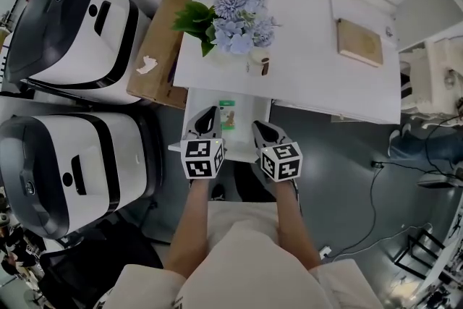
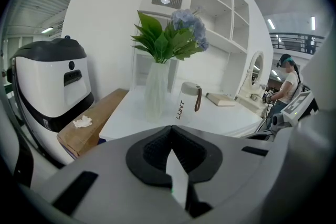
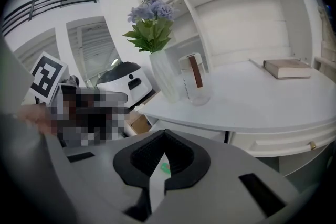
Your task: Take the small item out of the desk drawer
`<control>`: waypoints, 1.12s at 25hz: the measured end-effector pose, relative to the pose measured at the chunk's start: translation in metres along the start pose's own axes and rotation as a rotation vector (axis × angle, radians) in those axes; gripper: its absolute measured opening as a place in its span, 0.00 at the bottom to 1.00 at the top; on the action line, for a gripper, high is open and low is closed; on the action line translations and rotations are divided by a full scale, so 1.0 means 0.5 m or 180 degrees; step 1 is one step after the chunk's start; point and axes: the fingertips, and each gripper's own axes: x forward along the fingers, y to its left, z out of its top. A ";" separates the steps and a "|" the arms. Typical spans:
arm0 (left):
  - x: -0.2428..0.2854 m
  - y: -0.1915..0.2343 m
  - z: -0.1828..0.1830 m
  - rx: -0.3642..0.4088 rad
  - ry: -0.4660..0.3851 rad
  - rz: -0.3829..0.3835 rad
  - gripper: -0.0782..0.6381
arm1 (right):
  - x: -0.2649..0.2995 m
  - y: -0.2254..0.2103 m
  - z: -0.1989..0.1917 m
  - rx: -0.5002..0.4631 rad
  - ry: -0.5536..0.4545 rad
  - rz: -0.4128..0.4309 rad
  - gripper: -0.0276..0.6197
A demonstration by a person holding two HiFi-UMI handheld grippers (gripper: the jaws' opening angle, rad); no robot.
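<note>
The white desk (image 1: pixel 311 76) has its top taken up by flowers (image 1: pixel 235 22), a cup (image 1: pixel 257 63) and a book (image 1: pixel 359 42). The work is below it, where the drawer (image 1: pixel 189 119) stands pulled out toward the person, open from above. 2 tools hang over it, the left gripper (image 1: pixel 211 112) and the right gripper (image 1: pixel 256 127). Both have their jaws pressed together on nothing. The small green-and-white item (image 1: pixel 228 114) lies flat in the drawer between their tips. I'd judge 1 gripper must spread its jaws to take it.

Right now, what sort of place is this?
Probably a home-style desk set staged inside a big lab or hall: a white desk with shelves and a vase of flowers, but two large white machines stand beside it and a mezzanine railing shows behind.
</note>
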 end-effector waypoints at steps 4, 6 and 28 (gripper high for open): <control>0.038 -0.007 -0.016 -0.0024 0.0078 0.0075 0.13 | 0.013 -0.030 -0.007 0.0016 0.0078 0.0040 0.08; 0.056 -0.008 -0.027 -0.0054 0.0114 0.0107 0.13 | 0.019 -0.043 -0.013 0.0016 0.0116 0.0056 0.08; 0.200 -0.010 -0.163 -0.0339 0.0608 0.0059 0.22 | 0.061 -0.102 -0.096 0.0221 0.0354 0.0113 0.08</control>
